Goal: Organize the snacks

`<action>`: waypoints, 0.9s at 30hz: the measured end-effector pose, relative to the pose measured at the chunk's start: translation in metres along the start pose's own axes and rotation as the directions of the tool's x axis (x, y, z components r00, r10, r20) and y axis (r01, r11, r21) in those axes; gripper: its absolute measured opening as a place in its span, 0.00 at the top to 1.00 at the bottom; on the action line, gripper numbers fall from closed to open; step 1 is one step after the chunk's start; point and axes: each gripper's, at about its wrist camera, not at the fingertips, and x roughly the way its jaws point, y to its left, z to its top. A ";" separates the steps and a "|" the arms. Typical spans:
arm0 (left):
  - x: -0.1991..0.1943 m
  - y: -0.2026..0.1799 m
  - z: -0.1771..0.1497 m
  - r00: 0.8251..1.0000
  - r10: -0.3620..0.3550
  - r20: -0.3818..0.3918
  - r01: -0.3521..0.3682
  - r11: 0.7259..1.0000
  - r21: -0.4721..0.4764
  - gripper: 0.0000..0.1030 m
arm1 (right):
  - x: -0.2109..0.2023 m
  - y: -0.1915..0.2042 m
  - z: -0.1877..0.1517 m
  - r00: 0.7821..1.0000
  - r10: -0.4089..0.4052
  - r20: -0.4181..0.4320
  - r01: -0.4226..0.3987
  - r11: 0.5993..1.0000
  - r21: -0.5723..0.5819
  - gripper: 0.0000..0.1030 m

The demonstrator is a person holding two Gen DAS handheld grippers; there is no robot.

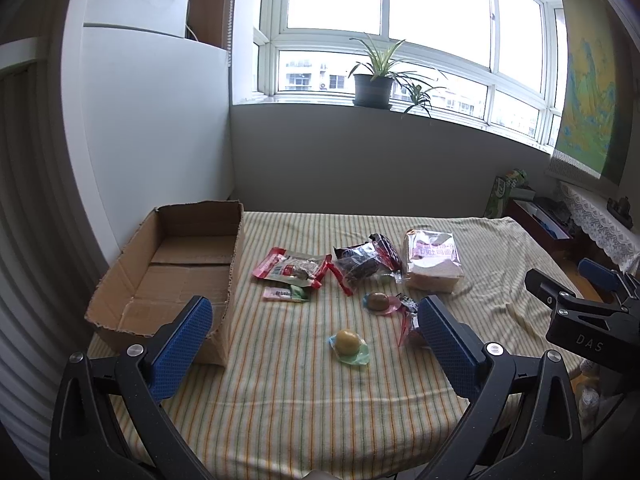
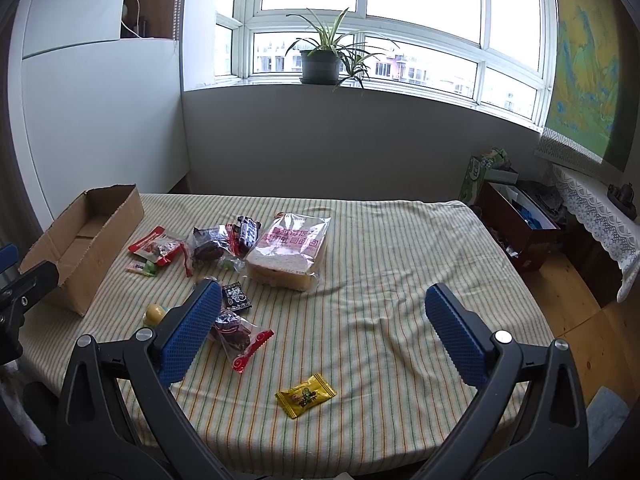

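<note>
Left gripper (image 1: 314,322): I am holding it wide open, with nothing in it. I am hanging it over the near edge of the table (image 1: 280,420), pointing between the box and the snacks, so I can go either way.

Right gripper (image 2: 322,316): I am holding this one wide open too, and it is empty. I am keeping it over the near right part of the table, close to the snacks there.

Box (image 1: 176,268): It is sitting open at the far left corner of the table. It is looking empty, so I think no snack is put away yet.

Bread (image 2: 290,252): It is lying near the middle of the table. It is the biggest snack.

Red pack (image 1: 292,268): It is lying just beside the box, so it is an easy first pick for my left side.

Dark pack (image 1: 362,262): It is lying between the red pack and the bread, touching other small packs.

Yellow ball (image 1: 348,344): It is sitting alone near my left fingers, in a clear wrap.

Yellow packet (image 2: 306,394): It is lying alone near the front edge, well apart from the pile, right under my right gripper.

My guess: I am getting ready to grab one snack and carry it to the box.
</note>
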 end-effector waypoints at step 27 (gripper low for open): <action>0.001 -0.003 -0.002 1.000 -0.013 -0.001 0.013 1.000 0.005 0.02 | 0.000 -0.001 0.000 1.000 0.001 -0.005 -0.001 1.000 -0.001 0.00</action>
